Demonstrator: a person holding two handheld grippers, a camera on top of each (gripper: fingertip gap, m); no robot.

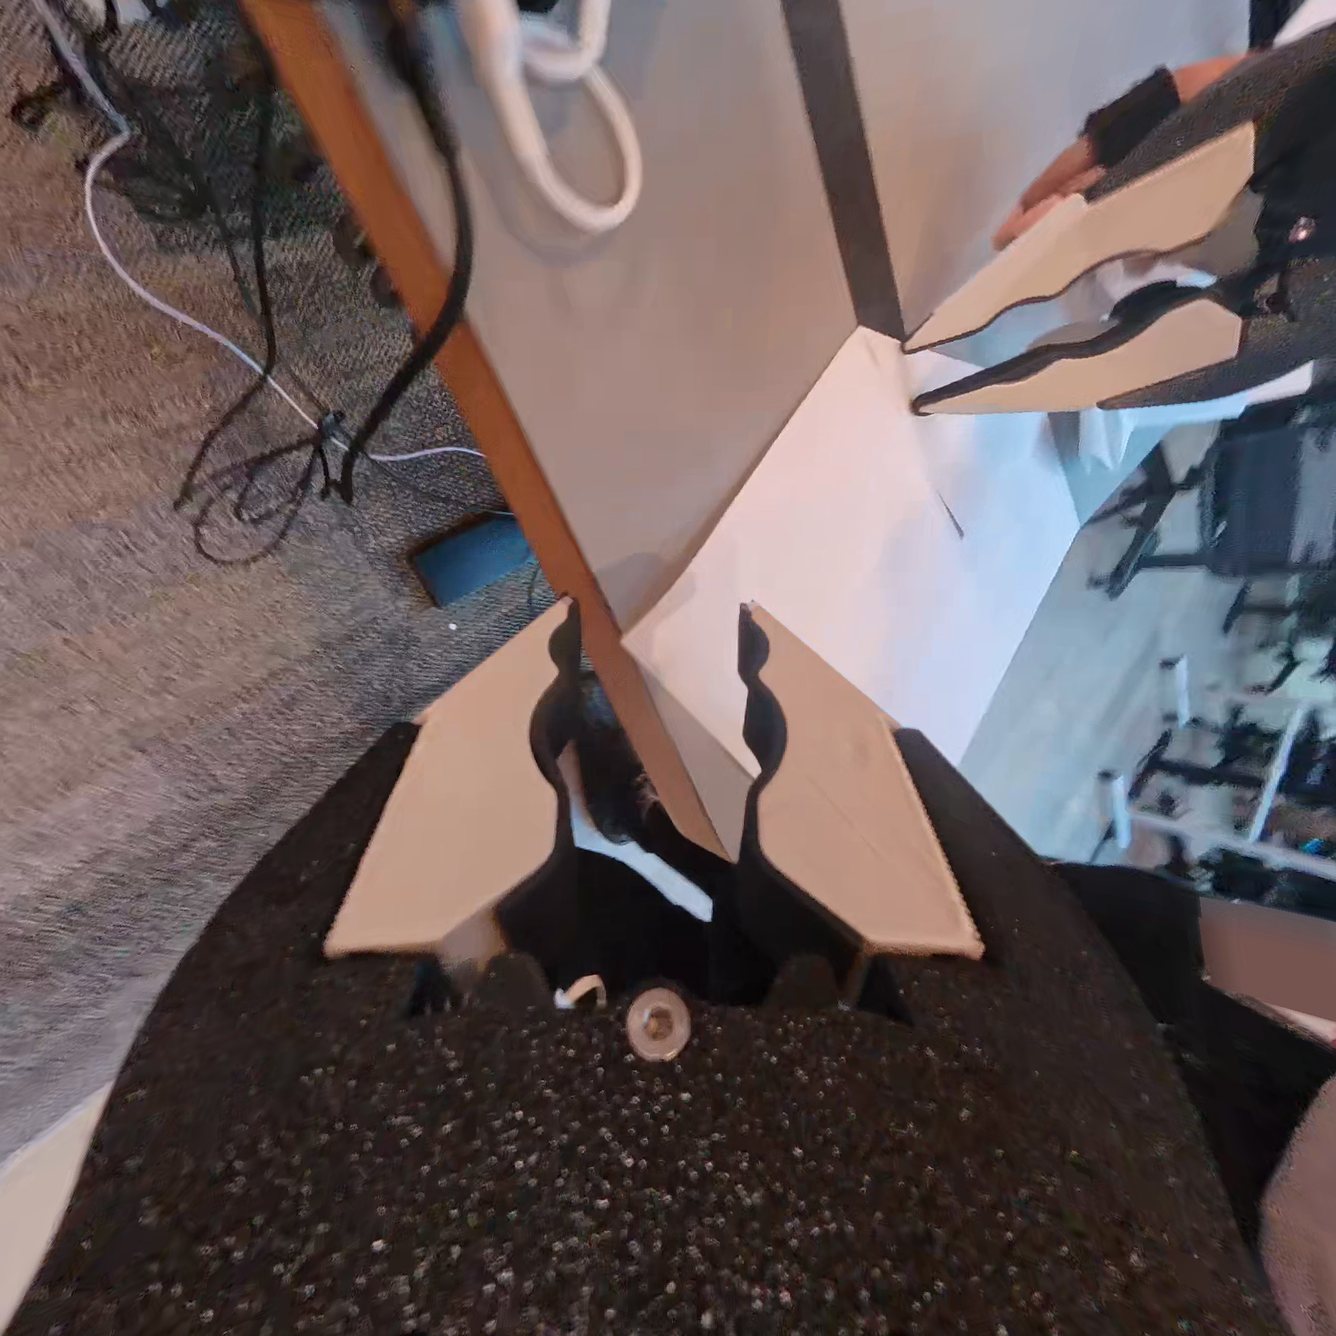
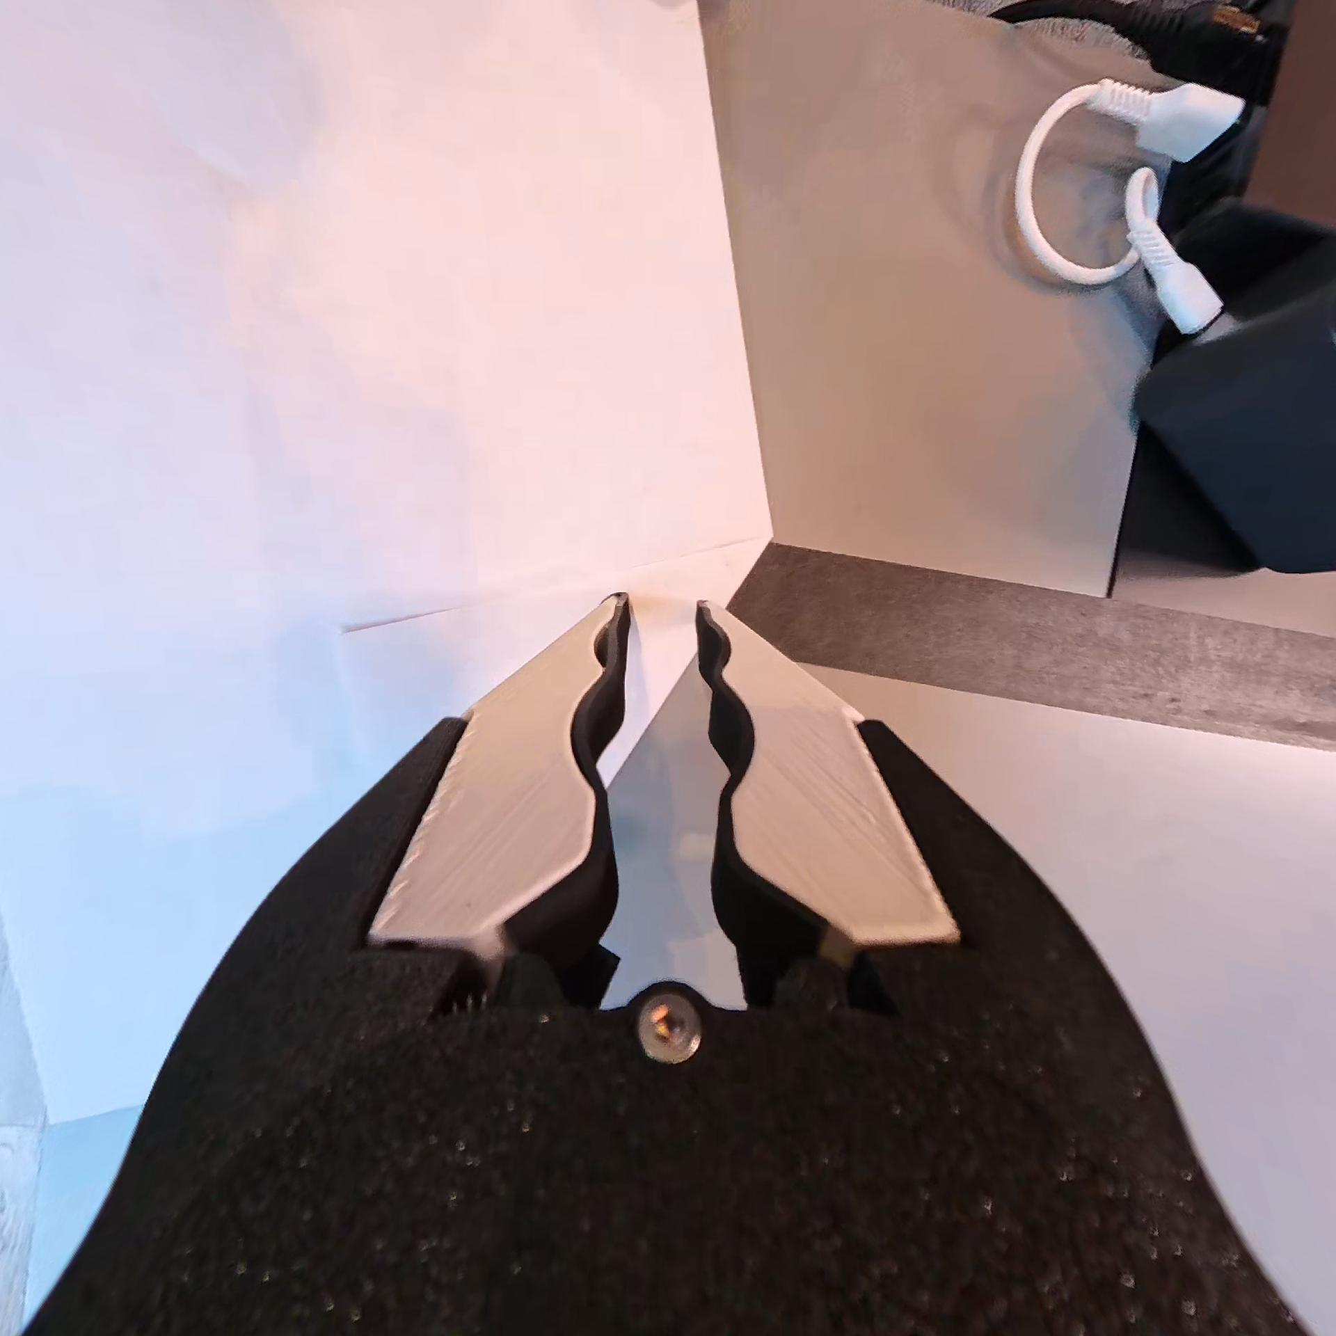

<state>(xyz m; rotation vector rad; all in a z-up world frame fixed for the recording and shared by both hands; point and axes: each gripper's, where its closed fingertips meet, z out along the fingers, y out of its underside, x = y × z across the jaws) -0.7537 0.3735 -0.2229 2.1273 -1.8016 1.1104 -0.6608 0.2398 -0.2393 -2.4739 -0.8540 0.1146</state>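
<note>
Hovering over the brown edge of the grey bench, the left gripper is spread wide and grasps nothing. That edge runs up between its fingers, and I can't tell if it touches. The coiled white cable lies well ahead of it, untouched. The right gripper is off to its upper right, tipped on its side, fingers parted a crack and empty, nose near a white panel. A black box sits beside the cable.
</note>
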